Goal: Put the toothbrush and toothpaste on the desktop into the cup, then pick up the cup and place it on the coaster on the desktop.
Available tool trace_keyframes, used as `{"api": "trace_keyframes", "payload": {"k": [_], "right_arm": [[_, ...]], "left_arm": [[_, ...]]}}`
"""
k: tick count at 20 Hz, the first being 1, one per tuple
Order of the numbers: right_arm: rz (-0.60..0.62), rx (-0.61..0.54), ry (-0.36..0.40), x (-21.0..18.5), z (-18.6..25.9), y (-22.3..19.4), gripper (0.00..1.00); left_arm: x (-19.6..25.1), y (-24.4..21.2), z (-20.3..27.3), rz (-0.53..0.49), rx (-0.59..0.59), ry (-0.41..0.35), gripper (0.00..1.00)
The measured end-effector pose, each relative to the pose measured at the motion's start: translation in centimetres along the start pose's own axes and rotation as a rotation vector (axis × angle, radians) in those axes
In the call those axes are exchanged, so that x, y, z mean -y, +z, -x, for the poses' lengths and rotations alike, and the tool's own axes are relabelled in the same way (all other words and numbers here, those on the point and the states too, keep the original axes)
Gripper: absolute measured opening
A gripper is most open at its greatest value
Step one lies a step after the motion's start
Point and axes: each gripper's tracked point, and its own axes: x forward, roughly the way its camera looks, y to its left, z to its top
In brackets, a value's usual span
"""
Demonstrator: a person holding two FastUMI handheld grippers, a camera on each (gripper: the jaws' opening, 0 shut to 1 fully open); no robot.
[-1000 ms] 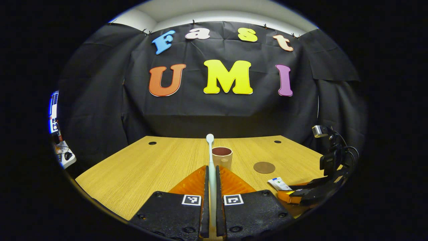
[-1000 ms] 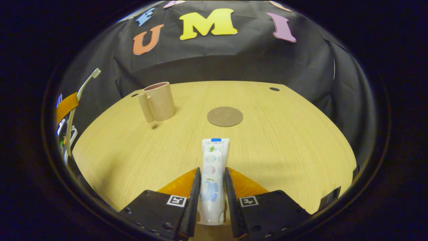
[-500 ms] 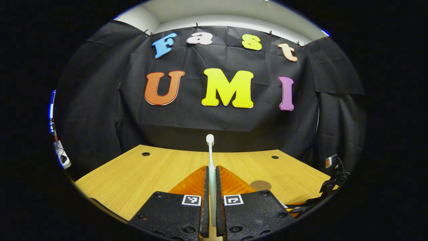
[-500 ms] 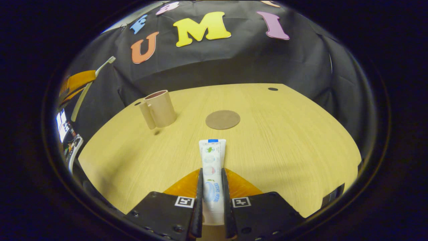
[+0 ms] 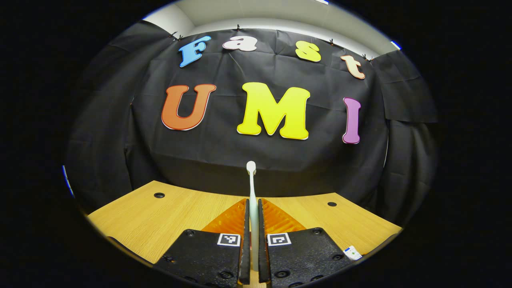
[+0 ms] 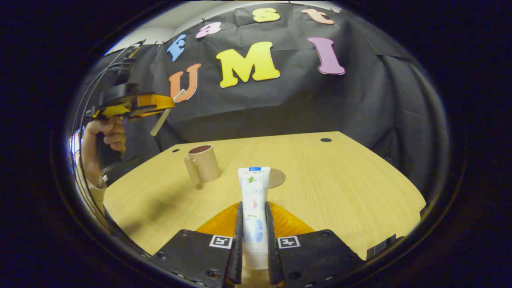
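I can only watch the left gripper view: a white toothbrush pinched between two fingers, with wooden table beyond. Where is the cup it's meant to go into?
Observer: The beige cylindrical cup with a side handle stands upright on the light wooden table, open end up.
Operator: Is my gripper close to it?
Observer: No. A hand holds the left gripper high above the table, well above the cup's rim, off to one side.
Operator: And the other gripper?
Observer: The right gripper is shut on the white toothpaste tube, whose far end hides part of the round brown coaster just past the cup.
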Motion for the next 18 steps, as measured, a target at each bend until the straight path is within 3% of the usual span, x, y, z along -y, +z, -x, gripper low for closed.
{"api": "trace_keyframes", "payload": {"k": [5, 9, 18], "right_arm": [[0.013, 0.066, 0.009, 0.1, 1.1, 1.4, 0.26], [0.026, 0.075, 0.036, -0.2, 1.3, 1.3, 0.26], [0.03, 0.096, 0.046, -0.1, 1.8, 1.3, 0.26]], "left_arm": [[1.3, -1.7, -4.3, 0.021, -0.013, -0.045, 0.11], [1.0, -3.1, -5.9, 0.042, -0.029, -0.029, 0.11], [0.1, -5.0, -6.6, 0.034, -0.08, -0.019, 0.13]]}}
